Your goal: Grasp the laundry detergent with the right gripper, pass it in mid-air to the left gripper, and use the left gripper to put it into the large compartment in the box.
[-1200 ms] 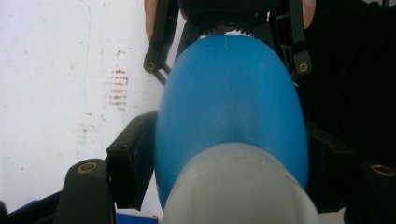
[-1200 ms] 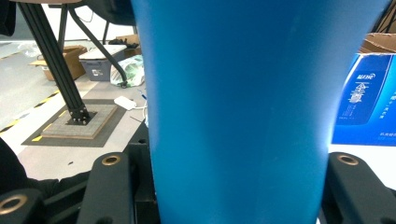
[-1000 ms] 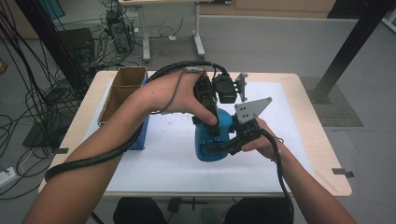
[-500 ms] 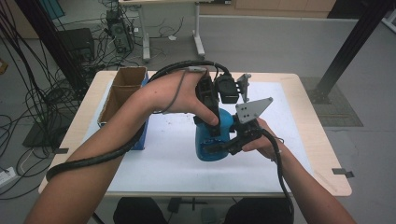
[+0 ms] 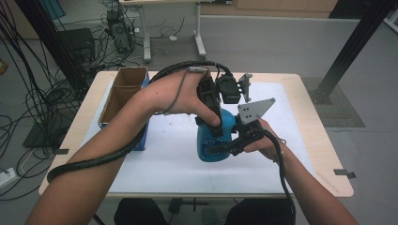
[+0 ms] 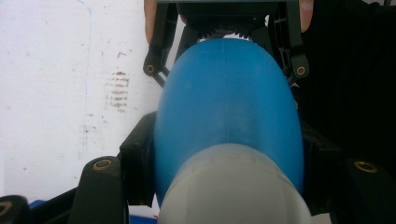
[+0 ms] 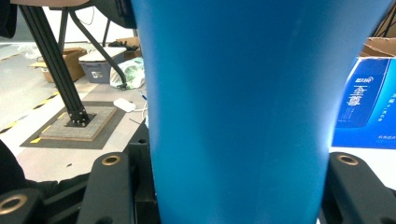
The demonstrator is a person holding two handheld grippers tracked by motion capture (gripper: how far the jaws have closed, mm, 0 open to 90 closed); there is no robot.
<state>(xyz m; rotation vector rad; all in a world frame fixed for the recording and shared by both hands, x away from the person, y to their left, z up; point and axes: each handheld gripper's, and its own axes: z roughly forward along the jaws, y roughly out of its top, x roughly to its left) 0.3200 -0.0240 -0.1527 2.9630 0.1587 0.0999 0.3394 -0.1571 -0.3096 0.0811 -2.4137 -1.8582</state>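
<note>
Grip is already secured on the blue plastic bottle (image 5: 213, 138) with its white cap (image 6: 238, 186), pinched by left tongs (image 5: 213, 126) and right tongs (image 5: 225, 147) above the white-covered desk (image 5: 155, 164); uncapping apparently remains.

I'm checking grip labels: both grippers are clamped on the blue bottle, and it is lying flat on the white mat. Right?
Not quite. Both the left gripper and the right gripper are clamped on the blue bottle, but the high view shows it standing upright on the white mat, not lying flat.
</note>
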